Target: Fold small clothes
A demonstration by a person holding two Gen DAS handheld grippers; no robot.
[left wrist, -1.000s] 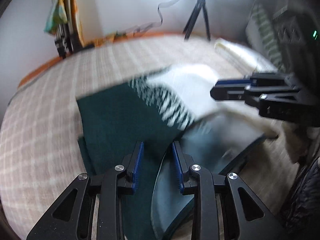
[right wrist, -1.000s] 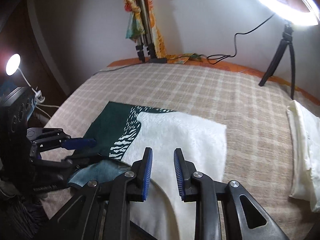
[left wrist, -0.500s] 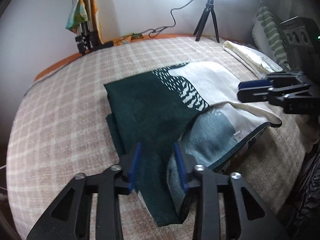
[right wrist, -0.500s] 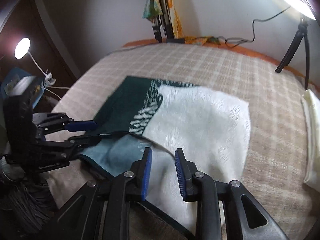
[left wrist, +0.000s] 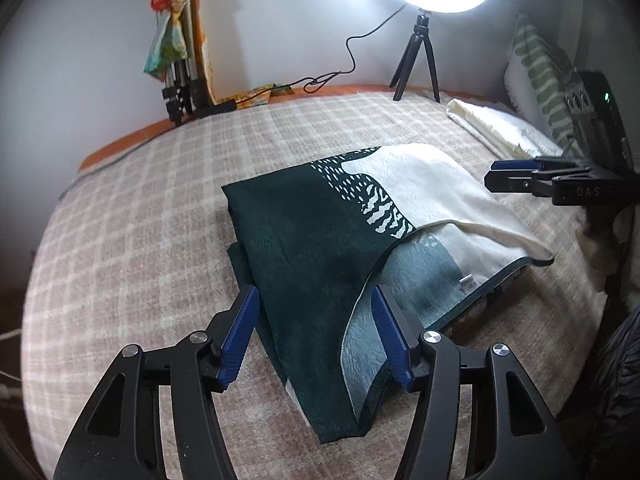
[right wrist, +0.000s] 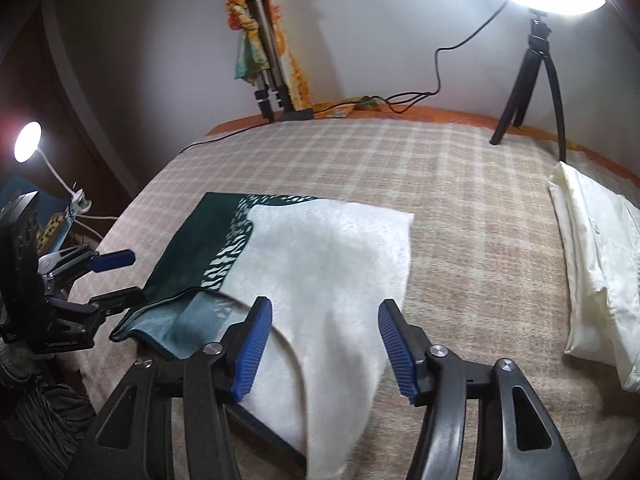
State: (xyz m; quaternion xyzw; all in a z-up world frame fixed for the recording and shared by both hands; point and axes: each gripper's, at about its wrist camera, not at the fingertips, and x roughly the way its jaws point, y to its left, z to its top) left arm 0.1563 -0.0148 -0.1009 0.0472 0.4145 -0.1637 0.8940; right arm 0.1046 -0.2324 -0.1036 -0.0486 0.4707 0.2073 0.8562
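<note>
A: Blue ribbed pads on black fingers, that's my left gripper point(left wrist: 316, 336), and its jaws are opening. The near corner of the dark green and cream plush cloth point(left wrist: 316, 240) lies between them, but I see neither pad pressing on it.

B: And your right one?

A: My right gripper point(right wrist: 326, 344) is opening too, jaws already well apart. The cream end of the cloth point(right wrist: 332, 256) runs down between the pads and looks loose there, with a gap on each side.

B: Where does the cloth lie?

A: Folded over on the beige checked bedspread point(left wrist: 160, 208). The top layer sits askew, so a paler blue-grey underside shows along my near edge, trimmed with a dark border. White dashes mark where green meets cream.

B: What else is around?

A: A folded cream sheet point(right wrist: 596, 256) lies well apart to my right. At the far edge a ring light on a small black tripod point(left wrist: 420, 52) stands by the wall, and a folded silver tripod draped with a bright scarf point(right wrist: 260, 56) leans there too.
</note>
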